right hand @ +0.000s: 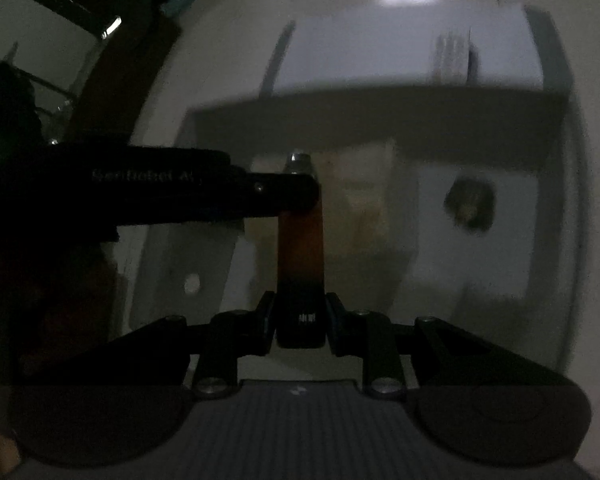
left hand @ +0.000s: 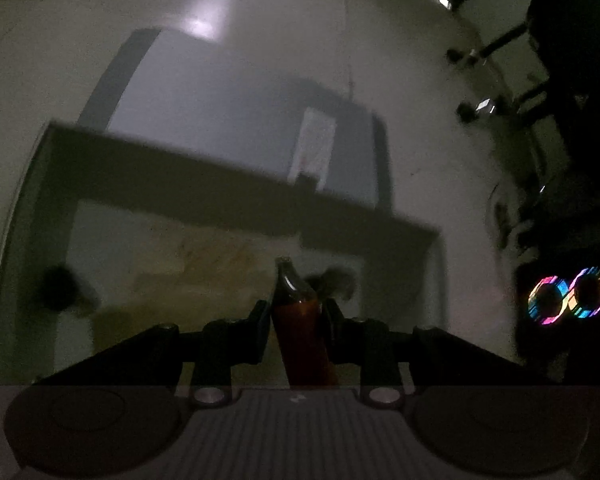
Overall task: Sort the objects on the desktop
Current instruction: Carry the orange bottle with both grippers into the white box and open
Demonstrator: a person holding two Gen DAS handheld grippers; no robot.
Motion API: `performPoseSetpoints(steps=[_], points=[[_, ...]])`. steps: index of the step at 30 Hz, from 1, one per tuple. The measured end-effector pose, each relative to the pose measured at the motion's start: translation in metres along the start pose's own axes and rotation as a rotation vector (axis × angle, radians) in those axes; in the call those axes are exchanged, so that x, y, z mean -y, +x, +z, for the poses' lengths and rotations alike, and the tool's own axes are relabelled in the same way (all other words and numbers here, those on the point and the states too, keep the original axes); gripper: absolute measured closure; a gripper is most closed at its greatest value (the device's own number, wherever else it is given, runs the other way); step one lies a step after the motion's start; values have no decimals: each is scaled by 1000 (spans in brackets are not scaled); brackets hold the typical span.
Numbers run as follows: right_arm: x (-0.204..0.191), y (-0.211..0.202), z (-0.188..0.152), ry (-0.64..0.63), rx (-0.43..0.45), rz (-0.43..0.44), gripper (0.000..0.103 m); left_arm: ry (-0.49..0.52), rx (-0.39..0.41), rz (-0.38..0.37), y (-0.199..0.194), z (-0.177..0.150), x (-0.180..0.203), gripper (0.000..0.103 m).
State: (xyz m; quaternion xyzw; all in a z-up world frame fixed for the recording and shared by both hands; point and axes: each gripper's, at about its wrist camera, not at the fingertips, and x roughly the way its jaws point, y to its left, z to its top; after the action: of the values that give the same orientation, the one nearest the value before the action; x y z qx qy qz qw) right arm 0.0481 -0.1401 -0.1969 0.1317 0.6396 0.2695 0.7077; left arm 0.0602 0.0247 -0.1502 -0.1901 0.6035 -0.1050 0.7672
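The scene is dark. Both grippers hold one orange-red pen-like stick with a clear tip. In the left wrist view my left gripper [left hand: 298, 312] is shut on the stick [left hand: 300, 332], clear tip pointing away. In the right wrist view my right gripper [right hand: 300, 320] is shut on the stick's dark end [right hand: 300, 312], and the left gripper [right hand: 284, 192] reaches in from the left and clamps the stick's upper part [right hand: 300, 236]. Below lies a white compartment tray [right hand: 500, 280].
The tray [left hand: 60, 240] holds a yellowish pad [left hand: 204, 264] and a small dark round object [right hand: 470, 204]. A grey mat with a white card [left hand: 314, 148] lies beyond it. A device with coloured light rings [left hand: 572, 296] stands at the right.
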Motion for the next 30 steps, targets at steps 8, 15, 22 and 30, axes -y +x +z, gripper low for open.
performPoseSetpoints(steps=[8, 15, 22, 30], points=[[3, 49, -12, 11, -121, -2, 75, 27, -108, 97, 31, -18, -24, 79], [7, 80, -7, -4, -175, -55, 75, 60, -175, 183, 53, -28, -28, 79], [5, 100, -10, -40, -214, -104, 74, 59, -190, 216, 57, -31, -27, 79], [7, 113, -9, -42, -267, -205, 70, 64, -175, 244, 56, -39, -29, 65]])
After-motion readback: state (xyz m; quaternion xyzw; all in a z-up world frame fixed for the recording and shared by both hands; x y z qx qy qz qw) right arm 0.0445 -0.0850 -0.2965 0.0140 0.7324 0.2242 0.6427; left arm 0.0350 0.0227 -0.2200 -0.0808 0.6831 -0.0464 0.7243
